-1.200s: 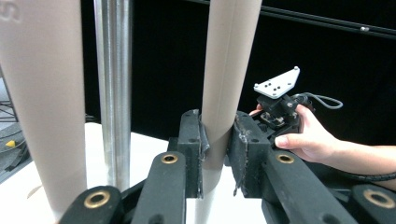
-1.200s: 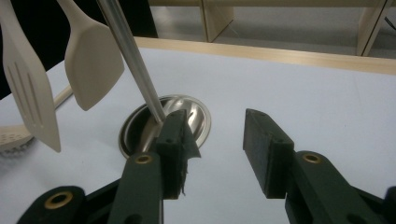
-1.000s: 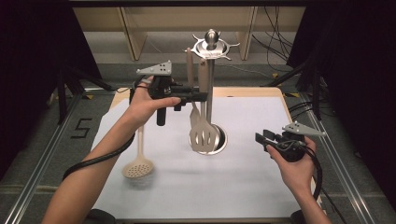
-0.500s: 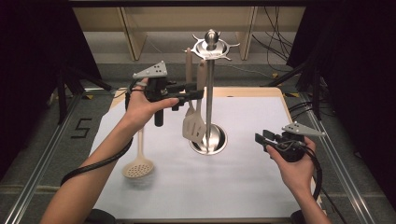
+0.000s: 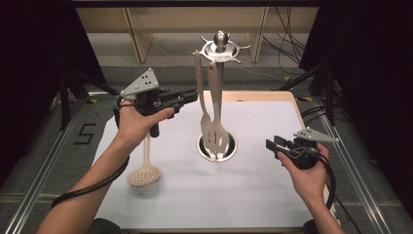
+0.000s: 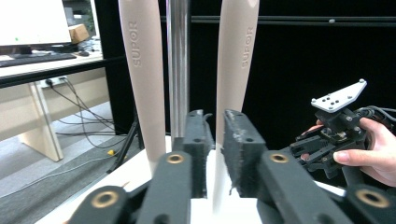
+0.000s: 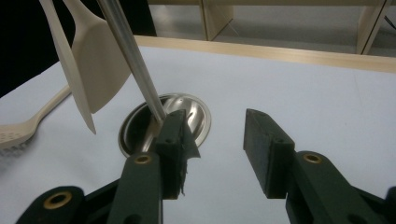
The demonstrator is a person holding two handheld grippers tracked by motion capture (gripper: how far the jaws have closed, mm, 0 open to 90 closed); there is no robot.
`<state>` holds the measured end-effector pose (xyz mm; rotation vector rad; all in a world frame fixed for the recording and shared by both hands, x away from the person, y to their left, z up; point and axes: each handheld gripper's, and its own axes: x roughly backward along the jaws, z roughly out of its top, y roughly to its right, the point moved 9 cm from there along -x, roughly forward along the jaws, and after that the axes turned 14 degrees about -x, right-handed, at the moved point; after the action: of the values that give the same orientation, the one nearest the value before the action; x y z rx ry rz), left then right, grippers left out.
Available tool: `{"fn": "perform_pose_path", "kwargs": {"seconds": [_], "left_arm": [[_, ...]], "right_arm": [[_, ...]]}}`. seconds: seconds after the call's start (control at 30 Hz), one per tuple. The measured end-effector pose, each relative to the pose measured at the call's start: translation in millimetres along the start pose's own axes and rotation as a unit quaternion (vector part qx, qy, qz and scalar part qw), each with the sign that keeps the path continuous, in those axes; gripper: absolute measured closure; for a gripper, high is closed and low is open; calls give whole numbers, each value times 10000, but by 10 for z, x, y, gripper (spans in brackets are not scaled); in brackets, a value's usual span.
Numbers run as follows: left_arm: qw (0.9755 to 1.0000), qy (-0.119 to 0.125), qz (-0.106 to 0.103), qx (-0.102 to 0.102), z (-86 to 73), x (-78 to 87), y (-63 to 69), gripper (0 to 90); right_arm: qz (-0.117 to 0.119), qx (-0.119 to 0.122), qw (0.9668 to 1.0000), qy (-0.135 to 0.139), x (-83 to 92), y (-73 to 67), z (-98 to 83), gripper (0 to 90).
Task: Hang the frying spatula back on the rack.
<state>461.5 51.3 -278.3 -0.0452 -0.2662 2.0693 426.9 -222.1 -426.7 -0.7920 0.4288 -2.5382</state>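
Two beige utensils (image 5: 214,122) hanging from the rack (image 5: 220,48) over its round base. Left gripper (image 5: 191,96) just beside them, jaws just narrowed, nothing clamped. Right gripper (image 5: 271,145) open, well apart. Skimmer (image 5: 144,173) flat on the table (image 5: 253,195).

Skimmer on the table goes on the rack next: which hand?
Left. Skimmer lies just below left gripper, whose jaws just closed further, empty; right gripper sits beyond the stand.

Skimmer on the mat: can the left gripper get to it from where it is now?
Probably yes. The skimmer lies flat and alone on the white mat, below the left gripper, whose nearly shut jaws hold nothing. It would need to drop down and open; the utensil stand sits off to the side.
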Motion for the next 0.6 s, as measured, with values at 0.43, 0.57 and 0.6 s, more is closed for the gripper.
{"fn": "perform_pose_path", "kwargs": {"seconds": [0.43, 0.57, 0.6], "left_arm": [[9997, 129, 184, -112, 150, -10, 76, 888], [9996, 175, 188, -121, 200, -52, 104, 890], [9996, 169, 198, -122, 205, -58, 105, 891]], "right_arm": [[-167, 101, 9998, 33, 55, 67, -20, 613], [-126, 153, 9998, 46, 39, 71, -2, 613], [-155, 34, 9999, 64, 38, 54, -4, 613]]}}
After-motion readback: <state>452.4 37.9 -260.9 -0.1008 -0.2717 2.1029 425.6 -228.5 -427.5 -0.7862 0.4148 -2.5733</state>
